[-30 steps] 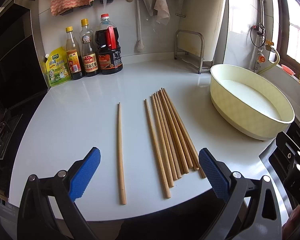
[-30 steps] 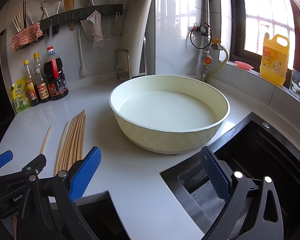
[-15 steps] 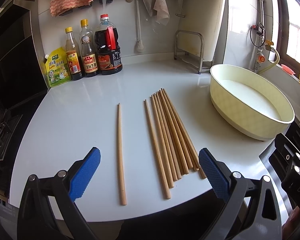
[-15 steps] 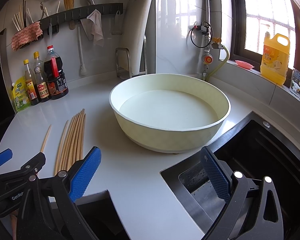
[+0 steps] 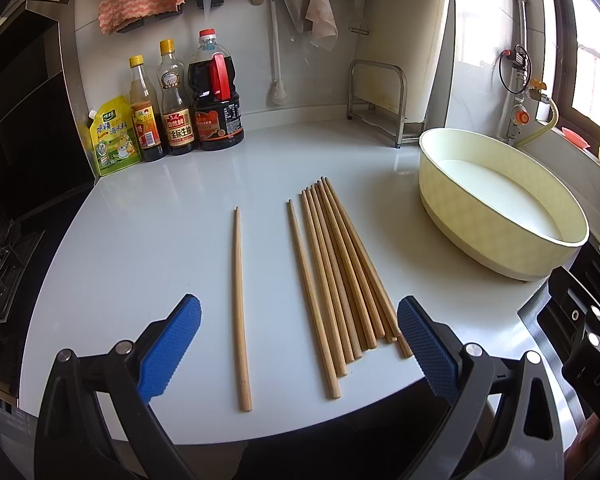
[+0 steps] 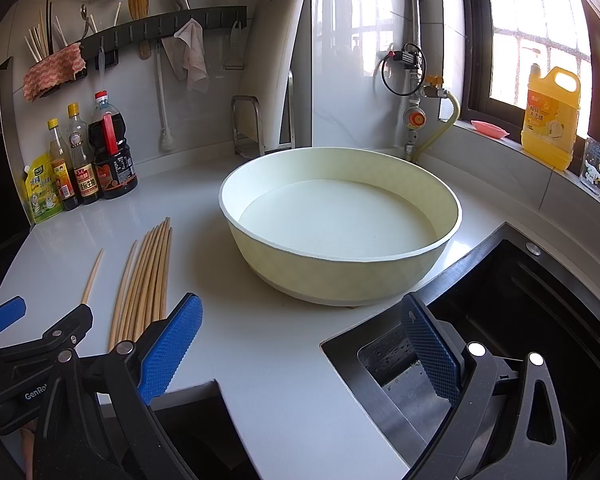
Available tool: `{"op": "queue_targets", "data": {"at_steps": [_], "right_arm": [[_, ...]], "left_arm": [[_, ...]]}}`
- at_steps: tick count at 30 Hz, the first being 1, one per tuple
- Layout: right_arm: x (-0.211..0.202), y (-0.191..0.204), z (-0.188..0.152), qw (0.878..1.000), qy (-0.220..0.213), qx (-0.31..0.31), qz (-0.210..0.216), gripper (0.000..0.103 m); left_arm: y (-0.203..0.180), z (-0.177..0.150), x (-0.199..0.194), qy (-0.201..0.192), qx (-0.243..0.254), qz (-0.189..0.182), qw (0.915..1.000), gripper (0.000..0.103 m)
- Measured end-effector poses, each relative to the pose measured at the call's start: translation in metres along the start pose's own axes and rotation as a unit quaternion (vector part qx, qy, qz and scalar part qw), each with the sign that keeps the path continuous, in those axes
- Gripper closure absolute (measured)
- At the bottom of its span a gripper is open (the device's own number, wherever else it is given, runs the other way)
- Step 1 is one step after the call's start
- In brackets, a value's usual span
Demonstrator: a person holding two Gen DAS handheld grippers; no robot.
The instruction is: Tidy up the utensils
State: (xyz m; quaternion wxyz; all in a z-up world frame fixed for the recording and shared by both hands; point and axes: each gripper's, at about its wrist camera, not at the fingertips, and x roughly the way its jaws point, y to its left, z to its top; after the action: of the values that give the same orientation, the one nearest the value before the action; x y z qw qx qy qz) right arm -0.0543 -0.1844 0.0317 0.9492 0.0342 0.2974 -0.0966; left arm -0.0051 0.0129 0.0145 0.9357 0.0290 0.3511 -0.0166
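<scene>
Daylight from the window (image 6: pixel 540 32) falls on white tiled walls (image 6: pixel 352 60) and a white countertop (image 5: pixel 172 216).

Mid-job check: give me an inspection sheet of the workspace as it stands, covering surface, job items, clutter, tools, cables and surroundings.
Surface: white counter, glossy, no spills seen.
Job's things: lone chopstick lying apart, left of the chopstick bundle; the bundle fans out toward the counter's near edge.
Clutter: cream basin right of the bundle, holding pale liquid; bottles and a sauce pouch at the back wall.
Grippers: left tool open, empty, above the near edge; right tool open, empty.
Cables: black loop on the wall pipe.
Surroundings: sink on the right, detergent jug on the sill.
</scene>
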Motion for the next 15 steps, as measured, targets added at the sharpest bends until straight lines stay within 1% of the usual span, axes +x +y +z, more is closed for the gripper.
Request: {"op": "queue_targets", "data": {"at_steps": [8,11,15], "right_arm": [[0.002,0.003,-0.002,1.000,0.001,-0.005,0.002,0.008],[0.003,0.004,-0.002,1.000,0.004,-0.008,0.015,0.008],[0.006,0.005,-0.001,0.999,0.013,-0.006,0.047,0.008]], "left_arm": [[0.000,-0.001,0.002,0.004,0.000,-0.002,1.0000,0.006],[0.005,-0.002,0.007,0.013,-0.005,-0.011,0.9998,0.006],[0.021,-0.006,0.015,0.023,-0.010,0.010,0.9996,0.006]]}}
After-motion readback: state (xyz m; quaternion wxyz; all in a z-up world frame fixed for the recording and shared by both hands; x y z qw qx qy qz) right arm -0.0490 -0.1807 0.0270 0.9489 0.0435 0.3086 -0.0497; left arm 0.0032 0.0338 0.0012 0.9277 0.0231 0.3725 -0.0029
